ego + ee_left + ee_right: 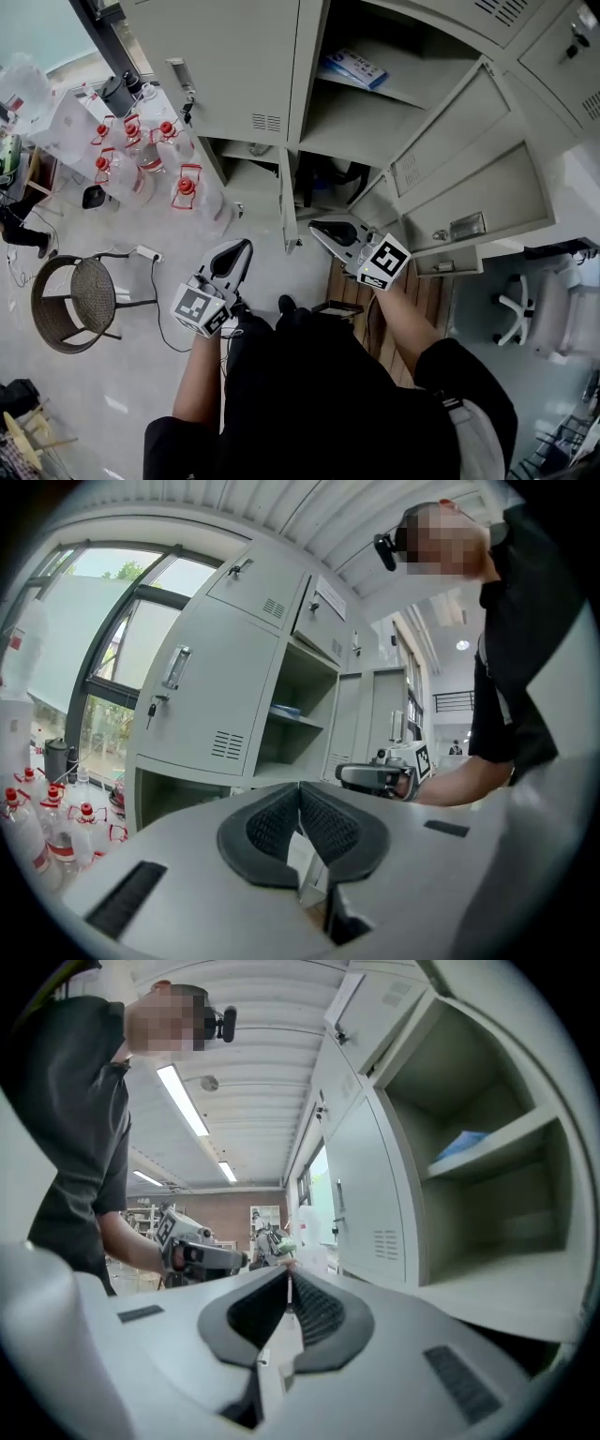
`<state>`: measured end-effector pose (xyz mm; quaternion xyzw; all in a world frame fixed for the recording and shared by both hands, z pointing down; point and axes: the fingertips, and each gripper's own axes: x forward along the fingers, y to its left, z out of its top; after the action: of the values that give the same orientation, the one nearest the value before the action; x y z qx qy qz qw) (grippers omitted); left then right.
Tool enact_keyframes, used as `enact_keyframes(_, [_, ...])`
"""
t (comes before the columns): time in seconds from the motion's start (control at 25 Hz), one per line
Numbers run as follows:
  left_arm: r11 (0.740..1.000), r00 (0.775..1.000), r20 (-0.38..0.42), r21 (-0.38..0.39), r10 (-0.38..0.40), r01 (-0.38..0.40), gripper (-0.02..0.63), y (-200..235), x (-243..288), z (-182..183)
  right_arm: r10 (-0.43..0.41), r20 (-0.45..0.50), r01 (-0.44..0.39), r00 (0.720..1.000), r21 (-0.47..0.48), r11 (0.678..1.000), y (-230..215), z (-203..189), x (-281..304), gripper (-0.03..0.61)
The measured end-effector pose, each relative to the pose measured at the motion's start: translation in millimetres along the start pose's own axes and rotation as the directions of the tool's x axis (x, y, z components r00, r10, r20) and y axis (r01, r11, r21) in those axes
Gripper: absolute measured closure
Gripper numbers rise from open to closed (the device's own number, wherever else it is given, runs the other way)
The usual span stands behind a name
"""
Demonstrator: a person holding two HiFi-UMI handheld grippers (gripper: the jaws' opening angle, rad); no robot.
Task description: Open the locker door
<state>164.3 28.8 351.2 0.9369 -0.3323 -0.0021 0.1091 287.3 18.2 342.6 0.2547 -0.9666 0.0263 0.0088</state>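
A bank of grey lockers fills the top of the head view. One door (230, 56) with a handle (180, 75) stands closed at the left. Beside it an open compartment (375, 112) holds a blue box (354, 67) on a shelf, and its doors (464, 150) hang open to the right. My left gripper (241, 249) and right gripper (317, 227) are held low in front of the lockers, both shut and empty, touching nothing. In the left gripper view the shut left gripper (300, 787) points toward the closed door (206, 700). In the right gripper view the shut right gripper (287, 1274) sits beside the open compartment (487, 1194).
Several red-capped water bottles (141, 155) stand on the floor at the left, by a window. A wicker chair (80, 300) and a power strip (148, 253) lie lower left. A wooden slatted board (427, 295) and an office chair (525, 305) are at the right.
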Motion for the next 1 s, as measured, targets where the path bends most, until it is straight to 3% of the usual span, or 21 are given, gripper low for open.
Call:
enact_keyframes(0.36, [0.991,0.994,0.031,0.089,-0.107,0.104,0.597,-15,-12,58,0.000,0.110,0.011,0.994,-0.100,0.995,38,82,13,0.566])
enact_keyframes(0.56, [0.976,0.984,0.036,0.136,-0.177,0.171,0.597,-15,-41,74,-0.027,0.085,0.036,0.996,-0.109,0.993,74,81,25,0.566])
enact_keyframes(1.0, [0.954,0.957,0.025,0.095,-0.289,0.285,0.597,-2,-143,67,-0.126,0.060,0.127,0.990,-0.022,0.992,165,63,64,0.566])
